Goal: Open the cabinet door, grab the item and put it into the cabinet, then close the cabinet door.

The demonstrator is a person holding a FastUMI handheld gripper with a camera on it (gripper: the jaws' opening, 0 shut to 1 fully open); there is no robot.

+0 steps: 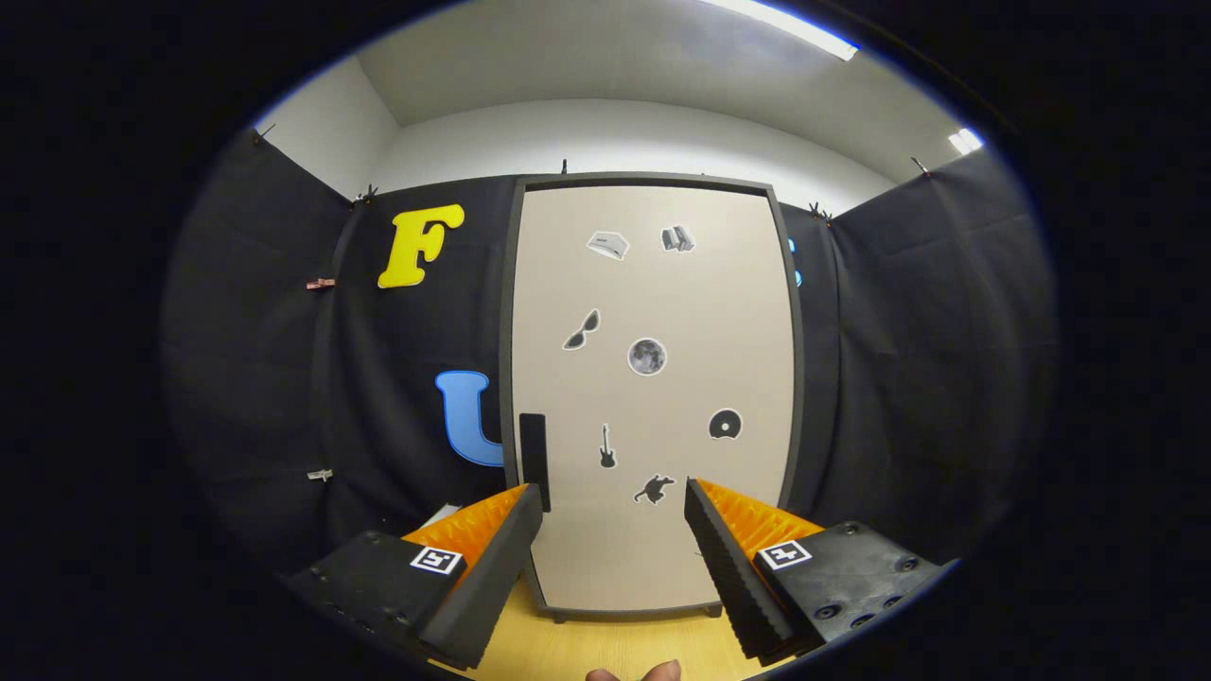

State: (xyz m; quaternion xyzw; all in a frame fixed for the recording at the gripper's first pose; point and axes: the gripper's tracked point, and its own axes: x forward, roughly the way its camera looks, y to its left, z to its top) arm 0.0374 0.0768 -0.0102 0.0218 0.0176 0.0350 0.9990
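Cabinet door (653,397) is closed: beige panel, dark grey frame, standing upright on the wooden surface (605,648), straight ahead of the tool (613,501). Small feet visible under the bottom edge of the frame.

Handle (535,461): black vertical bar at the door's left edge, low down. It sits just above and beyond the tip of the left finger (492,553); in this view the tip looks almost touching it, but I can't tell if there's contact.

Door face carries small stickers: two greyish ones near the top, sunglasses (582,331), a round moon-like disc (647,357) near the centre, a guitar (607,446), a black disc (725,424), and a dark animal shape (654,489) low, between the two fingertips.

Tool: spread wide, nothing between the fingers, only the lower door panel and surface visible through the gap. Both fingers are black with ribbed inner pads, orange bodies behind, a square marker tag on each. Right finger (733,558) is well apart from the handle, pointing at the lower right part of the door.

The item to be stored can't be picked out here. There's a small pale corner (442,514) behind the left finger; can't tell what it is.

Fingertips of a person's hand (636,672) poke in at the near edge of the surface, below the tool.

Around the cabinet: black cloth booth wall (908,378) on both sides, clipped at the top, white room wall and ceiling light (785,24) above.
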